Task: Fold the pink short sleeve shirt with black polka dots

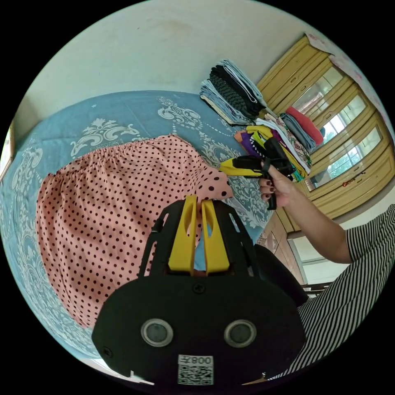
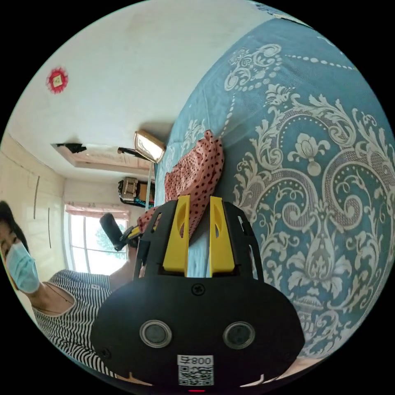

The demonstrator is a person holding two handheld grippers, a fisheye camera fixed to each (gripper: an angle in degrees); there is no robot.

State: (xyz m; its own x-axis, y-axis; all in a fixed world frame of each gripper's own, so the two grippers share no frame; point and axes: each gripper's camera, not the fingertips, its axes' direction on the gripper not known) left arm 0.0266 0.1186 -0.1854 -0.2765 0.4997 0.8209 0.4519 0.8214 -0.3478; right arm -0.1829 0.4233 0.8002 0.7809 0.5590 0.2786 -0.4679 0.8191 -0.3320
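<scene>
In the left gripper view, the left tool (image 1: pixel 200 202) sits nearest the camera, its yellow jaws drawn close together on a corner of the shirt (image 1: pixel 119 214), with pink dotted cloth showing in the narrow slit between them. The shirt lies spread mostly flat on the bed (image 1: pixel 123 111), reaching from the left edge of the blue patterned cover toward its middle, its gathered hem facing the far wall. Just right of the shirt's ruffled sleeve, the right tool (image 1: pixel 230 165) is held in a hand (image 1: pixel 276 188), its jaw tips at the sleeve's edge. Beyond it, folded clothes (image 1: pixel 238 92) are stacked on the bed, and further right stands a wooden cabinet (image 1: pixel 341 135). A striped sleeve (image 1: pixel 362 263) shows at the far right.

In the right gripper view, the person in striped clothing is at the left. In the middle, the right tool (image 2: pixel 200 199) has its jaws a little apart with a bunched fold of the shirt (image 2: pixel 195 173) running between them; whether both press on the cloth cannot be told. The bed (image 2: pixel 312 164) spreads to the right.
</scene>
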